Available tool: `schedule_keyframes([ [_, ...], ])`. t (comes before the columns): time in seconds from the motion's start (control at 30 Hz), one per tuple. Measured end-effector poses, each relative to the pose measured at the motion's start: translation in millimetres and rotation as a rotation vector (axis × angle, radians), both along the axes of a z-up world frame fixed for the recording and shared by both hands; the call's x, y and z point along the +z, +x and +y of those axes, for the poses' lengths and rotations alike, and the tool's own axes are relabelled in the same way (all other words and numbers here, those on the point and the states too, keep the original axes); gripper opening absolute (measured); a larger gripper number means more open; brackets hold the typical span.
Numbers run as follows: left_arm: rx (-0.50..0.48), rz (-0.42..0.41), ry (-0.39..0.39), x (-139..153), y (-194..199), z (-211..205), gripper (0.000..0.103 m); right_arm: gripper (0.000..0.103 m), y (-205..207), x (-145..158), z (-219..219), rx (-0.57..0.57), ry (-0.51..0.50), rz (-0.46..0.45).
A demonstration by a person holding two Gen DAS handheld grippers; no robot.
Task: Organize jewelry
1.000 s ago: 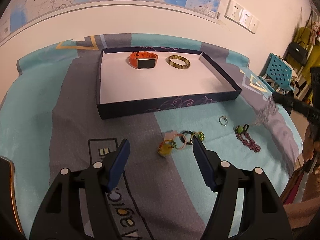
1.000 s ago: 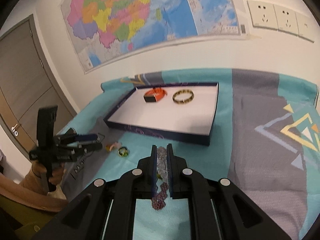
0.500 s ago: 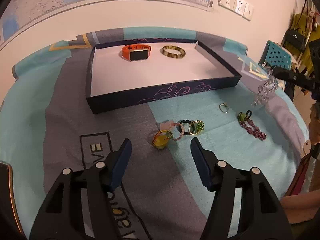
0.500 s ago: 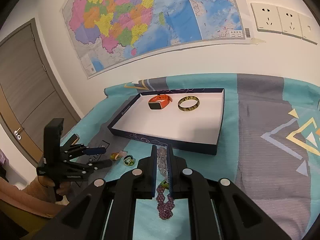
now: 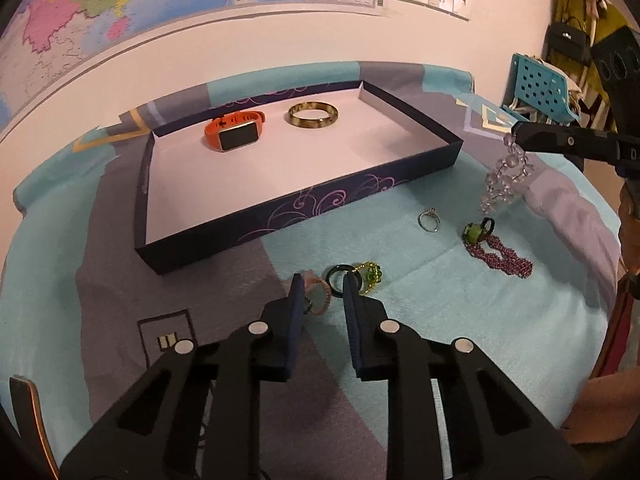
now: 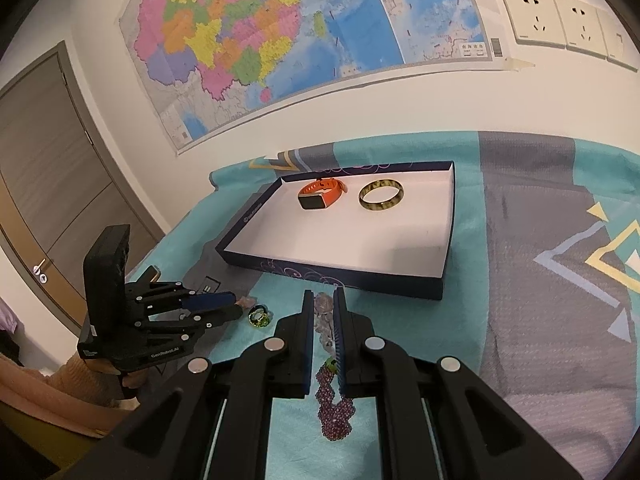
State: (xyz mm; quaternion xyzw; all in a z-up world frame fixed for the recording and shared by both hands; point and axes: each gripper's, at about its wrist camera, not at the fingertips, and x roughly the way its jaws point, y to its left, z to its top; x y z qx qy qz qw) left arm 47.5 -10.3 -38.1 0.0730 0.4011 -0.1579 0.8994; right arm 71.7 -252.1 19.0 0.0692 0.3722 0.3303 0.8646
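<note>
Fingers of left gripper (image 5: pixel 322 286) closing around pink ring (image 5: pixel 320 298) — earlier spread wide.

Looks like a room in a home, prob. a bedroom or living rm; a big bright map (image 6: pixel 280 36) is stuck on the white wall, up past the right claw (image 6: pixel 321 312); wall plugs (image 6: pixel 560 20) sit beside the map; a brown door (image 6: pixel 52 184) w/ a metal handle stands far off to that claw's left; a soft blanket (image 5: pixel 460 312) in blue and grey covers the top under both claws; bags (image 5: pixel 568 36) hang up high, off to the right of the left claw (image 5: pixel 320 292); a blue plastic chair (image 5: pixel 536 88) w/ holes stands under them.
</note>
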Motion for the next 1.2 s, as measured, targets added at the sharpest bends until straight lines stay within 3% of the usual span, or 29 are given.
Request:
schedule_keyframes([
  [0.03,-0.001,0.008,0.000,-1.6,0.8,-0.1,0.008,0.008,0.8,-1.1,-0.4,0.001,0.004,0.002],
  [0.07,-0.002,0.014,-0.003,-2.6,2.3,0.2,0.007,0.008,1.0,-2.0,-0.6,0.002,0.006,0.005],
  [0.17,0.011,0.009,-0.016,-1.3,4.0,3.6,0.005,0.008,2.1,-3.7,0.3,0.003,0.009,0.012],
  [0.4,0.028,0.030,-0.174,16.7,10.7,29.9,0.004,0.008,4.5,-0.7,-0.6,0.005,0.021,0.002],
  [0.57,0.044,0.034,-0.244,27.6,16.7,44.8,0.004,0.008,8.7,4.9,2.3,0.010,0.026,-0.013],
  [1.2,0.080,-0.001,-0.262,48.2,59.8,55.4,0.004,0.008,65.9,28.8,29.8,0.033,0.031,-0.056],
])
